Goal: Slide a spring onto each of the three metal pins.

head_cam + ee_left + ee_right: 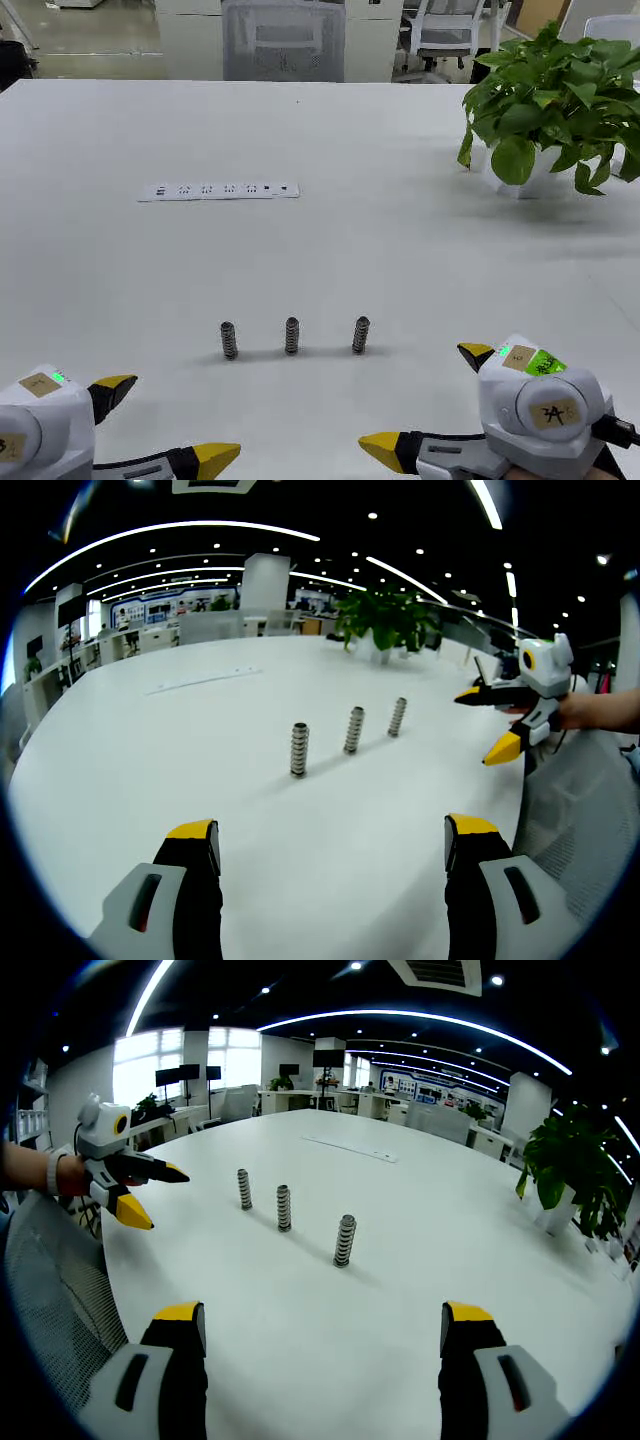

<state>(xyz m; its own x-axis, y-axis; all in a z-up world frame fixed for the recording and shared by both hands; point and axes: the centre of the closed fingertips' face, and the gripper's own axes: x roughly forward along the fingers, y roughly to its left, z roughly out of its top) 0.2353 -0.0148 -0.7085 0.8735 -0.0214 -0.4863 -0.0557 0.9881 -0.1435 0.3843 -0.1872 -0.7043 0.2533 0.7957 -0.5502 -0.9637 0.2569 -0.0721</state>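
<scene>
Three springs (291, 336) stand upright in a row on the table (400, 250), seemingly already over their pins. They lie ahead, between the left gripper (165, 420) and right gripper (428, 398), both open and empty, about equally near.

White table (400, 260) carries three upright springs (291, 336) (in a row), a power strip (218, 190), a potted plant (545, 100).
</scene>
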